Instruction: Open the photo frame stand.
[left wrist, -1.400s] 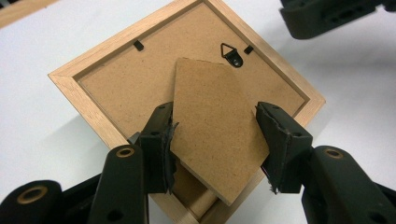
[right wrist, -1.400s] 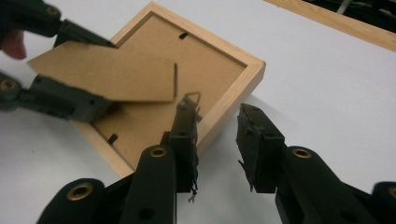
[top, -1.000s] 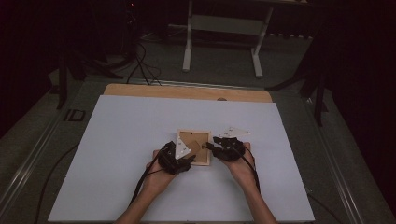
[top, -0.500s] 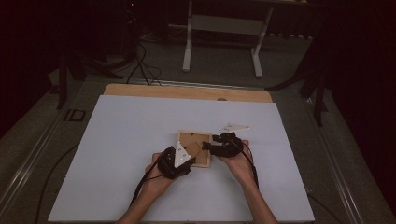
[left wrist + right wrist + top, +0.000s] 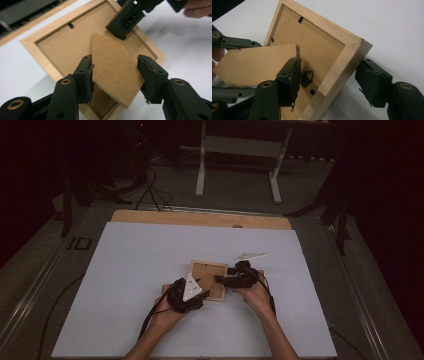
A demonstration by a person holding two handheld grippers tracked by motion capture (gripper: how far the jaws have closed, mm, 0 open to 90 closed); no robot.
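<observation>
- A small square picture frame of pale wood (image 5: 208,280) is seen lying face down on the white table cover (image 5: 130,285), a little right of the middle and on the person's side of it.
- Its brown fibreboard back (image 5: 62,47) is turned upward, and small black clips are seen along the inner edge.
- A flat brown fibreboard stand flap (image 5: 113,70) is attached to this back and is lifted away from it at an angle.
- The flap is placed between the two black jaws of the left gripper (image 5: 115,75); one pad is touching an edge of the flap, while a narrow gap seems to be left at the other side, so a firm hold cannot be told.
- The jaws of the left gripper are fairly wide apart.
- The right gripper (image 5: 332,82) is set across one corner of the frame, with one jaw over the back, near a small black hanging ring (image 5: 307,77), and the other jaw outside the wooden rim.
- Its jaws have just been opening and are now wide; the outer pad is clearly apart from the wood, so the frame is not gripped.
- In the high view both grippers are held by the hands at the near edge of the frame, left (image 5: 192,292) and right (image 5: 232,277).
- A light wooden strip (image 5: 200,218) is seen along the far edge of the table cover.
</observation>
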